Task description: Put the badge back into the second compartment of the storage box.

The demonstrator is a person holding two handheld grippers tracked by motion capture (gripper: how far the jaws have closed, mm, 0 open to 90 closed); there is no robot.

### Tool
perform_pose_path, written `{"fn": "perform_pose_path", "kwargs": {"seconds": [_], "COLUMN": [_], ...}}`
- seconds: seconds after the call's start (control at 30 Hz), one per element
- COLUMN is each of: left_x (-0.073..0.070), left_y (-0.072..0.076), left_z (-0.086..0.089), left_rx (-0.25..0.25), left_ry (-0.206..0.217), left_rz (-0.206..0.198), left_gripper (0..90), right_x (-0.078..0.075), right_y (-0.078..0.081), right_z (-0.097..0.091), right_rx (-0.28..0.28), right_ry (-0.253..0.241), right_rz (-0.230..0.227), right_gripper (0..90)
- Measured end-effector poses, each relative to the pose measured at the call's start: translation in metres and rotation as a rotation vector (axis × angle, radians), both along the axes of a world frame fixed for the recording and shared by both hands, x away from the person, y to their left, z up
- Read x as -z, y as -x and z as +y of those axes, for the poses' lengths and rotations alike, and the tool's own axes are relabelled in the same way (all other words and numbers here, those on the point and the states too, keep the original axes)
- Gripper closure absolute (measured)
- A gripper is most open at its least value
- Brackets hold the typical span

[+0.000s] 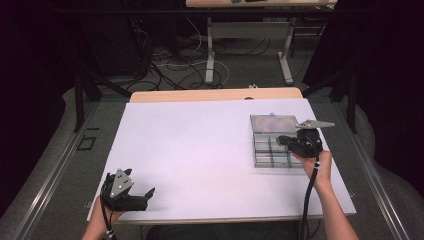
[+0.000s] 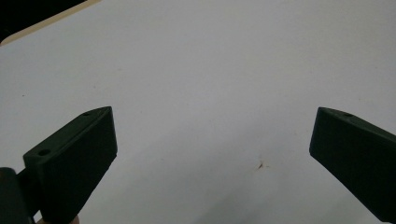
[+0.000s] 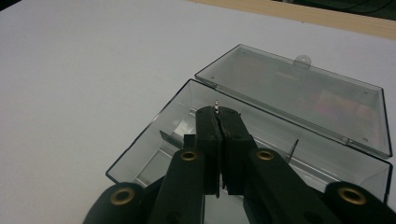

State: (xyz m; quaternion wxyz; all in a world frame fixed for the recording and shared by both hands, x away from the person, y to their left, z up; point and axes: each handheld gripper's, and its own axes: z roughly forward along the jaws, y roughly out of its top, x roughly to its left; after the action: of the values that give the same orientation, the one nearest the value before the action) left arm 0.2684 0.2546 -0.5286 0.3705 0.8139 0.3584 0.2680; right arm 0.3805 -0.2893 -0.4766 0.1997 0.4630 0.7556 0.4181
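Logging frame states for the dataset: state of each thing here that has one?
Compartment box: open, lies flat on the white table; the compartments that show look empty.
Box lid: swung fully back, flat on the table behind the box.
Right gripper: shut on a small metal part, held over the open box.
Left gripper: open, nothing between the jaws, near the table's front edge.
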Motion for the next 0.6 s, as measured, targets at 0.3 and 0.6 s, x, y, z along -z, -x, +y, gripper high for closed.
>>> {"fn": "perform_pose_path", "kwargs": {"seconds": [0.3,0.6], "left_x": [0.000,0.001], "left_y": [0.000,0.000], "left_z": [0.000,-0.002], "left_rx": [0.001,0.003], "left_ry": [-0.001,0.013], "left_rz": [0.001,0.009], "left_gripper": [0.9,0.9], "right_x": [0.005,0.011], "right_y": [-0.007,-0.014], "right_z": [-0.006,-0.007], "right_rx": [0.033,0.047], "right_ry": [0.019,0.027], "right_rz": [-0.003,0.015], "right_gripper": [87.9,87.9]}}
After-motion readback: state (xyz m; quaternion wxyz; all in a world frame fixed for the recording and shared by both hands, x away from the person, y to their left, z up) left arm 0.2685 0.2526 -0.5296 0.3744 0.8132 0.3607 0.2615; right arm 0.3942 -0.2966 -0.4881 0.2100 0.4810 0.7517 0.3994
